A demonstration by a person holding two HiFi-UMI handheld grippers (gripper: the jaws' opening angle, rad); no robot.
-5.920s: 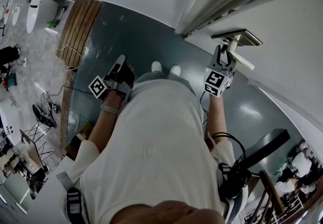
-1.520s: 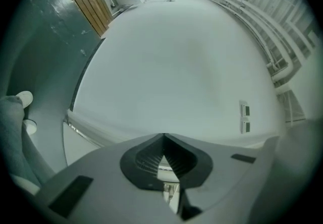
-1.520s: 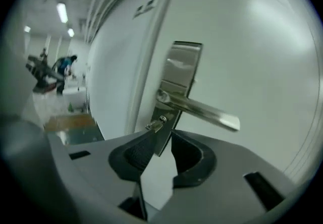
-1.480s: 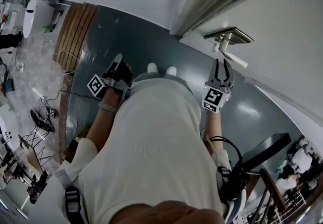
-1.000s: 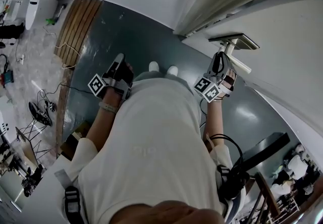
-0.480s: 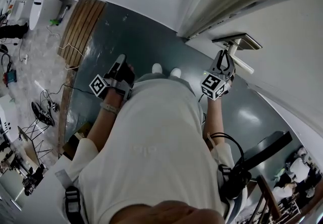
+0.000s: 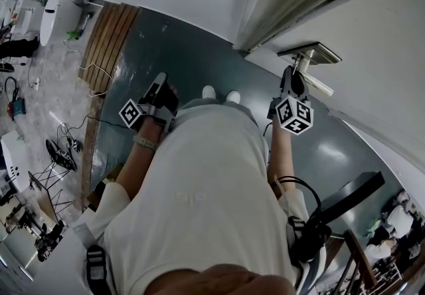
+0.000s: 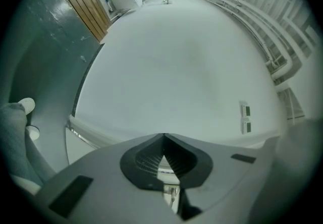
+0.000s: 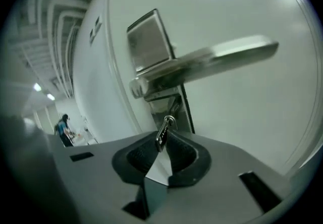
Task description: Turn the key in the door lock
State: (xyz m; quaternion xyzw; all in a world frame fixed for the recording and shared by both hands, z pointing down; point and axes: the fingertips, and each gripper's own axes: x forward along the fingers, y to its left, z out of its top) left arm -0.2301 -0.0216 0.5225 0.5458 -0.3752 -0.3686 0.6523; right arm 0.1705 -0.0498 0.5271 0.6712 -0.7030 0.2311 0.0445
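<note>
Key pinched at the door lock

In the head view, the right gripper (image 7: 290,78) is held just under the door handle (image 7: 317,84), and the left gripper (image 7: 159,80) is held low, well away from it. In the left gripper view, the jaws are seen pressed together with nothing between them. In the right gripper view, the key (image 9: 162,132) is pinched at the jaw tips, which have just been closing. The lock plate (image 9: 175,108) is seen just ahead.

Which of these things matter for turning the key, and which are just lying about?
In the job: key, door handle above it, right claw, which has just been closing, the key between its jaws.
Lying about: wooden slats, floor cables, idle left claw.
</note>
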